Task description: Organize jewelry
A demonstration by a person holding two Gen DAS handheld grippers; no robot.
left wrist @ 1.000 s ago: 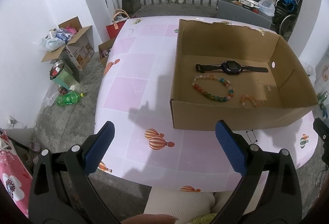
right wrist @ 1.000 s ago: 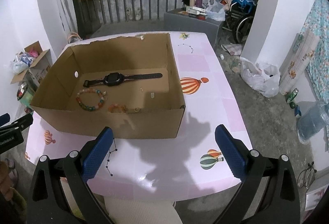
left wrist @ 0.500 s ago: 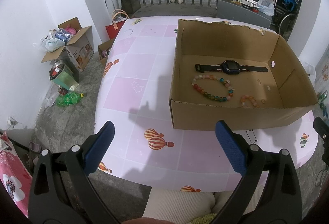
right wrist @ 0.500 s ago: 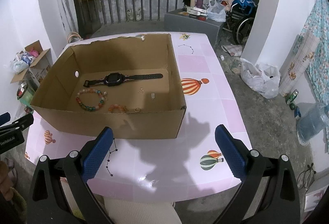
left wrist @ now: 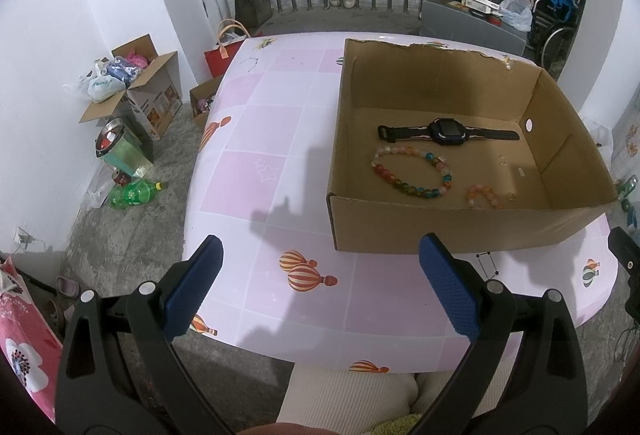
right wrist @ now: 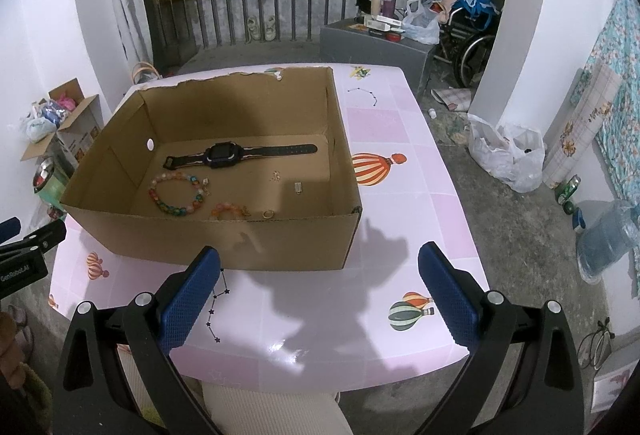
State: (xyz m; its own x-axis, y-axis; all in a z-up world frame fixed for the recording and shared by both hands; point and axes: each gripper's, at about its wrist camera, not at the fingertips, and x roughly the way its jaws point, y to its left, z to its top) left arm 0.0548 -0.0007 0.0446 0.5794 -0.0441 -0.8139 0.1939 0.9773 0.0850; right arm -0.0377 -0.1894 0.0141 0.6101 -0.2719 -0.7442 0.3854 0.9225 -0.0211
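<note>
Bracelets [left wrist: 412, 171] and watch [left wrist: 446, 132] lie in box [left wrist: 440, 231]; near wall hides smaller bracelet's [right wrist: 228, 211] edge. Both tools [left wrist: 320, 289] [right wrist: 319, 291] gape, empty.

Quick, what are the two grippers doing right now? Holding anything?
Left gripper: open, holding nothing, above the table's near edge.
Right gripper: open, holding nothing, in front of the cardboard box.
</note>
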